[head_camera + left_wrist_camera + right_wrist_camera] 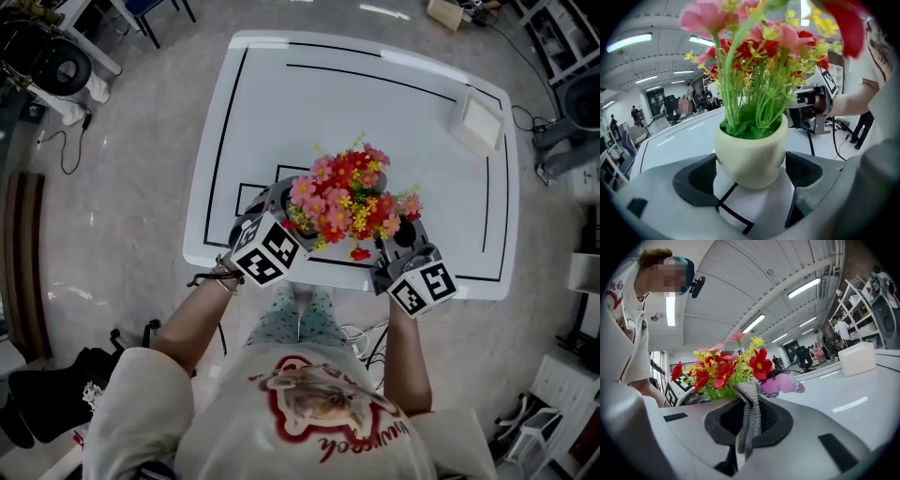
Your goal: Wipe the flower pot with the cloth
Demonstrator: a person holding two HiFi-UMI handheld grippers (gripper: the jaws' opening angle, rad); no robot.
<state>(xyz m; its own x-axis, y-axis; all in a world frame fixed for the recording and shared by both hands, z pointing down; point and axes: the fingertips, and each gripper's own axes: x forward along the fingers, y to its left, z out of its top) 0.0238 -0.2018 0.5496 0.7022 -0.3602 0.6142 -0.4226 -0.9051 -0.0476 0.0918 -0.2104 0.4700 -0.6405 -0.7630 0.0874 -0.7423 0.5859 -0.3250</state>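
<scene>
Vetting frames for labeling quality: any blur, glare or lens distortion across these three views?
Head view: sharp, with glare streaks on the white table and edges bowed by the lens. Left gripper view: strong fisheye with dark corners; flower pot crisp, nearest red blossom a blur. Right gripper view: same fisheye; cloth between the jaws sharp, ceiling lights blown out.

Flower pot [750,154] — cream, smooth, matt, cloth [749,420] — grey, coarse open knit, table [375,103] white and glossy with light glare, left gripper [750,176] shell matt grey plastic, its pads [696,180] black, finely textured, floor [141,187] polished, stone-like.
</scene>
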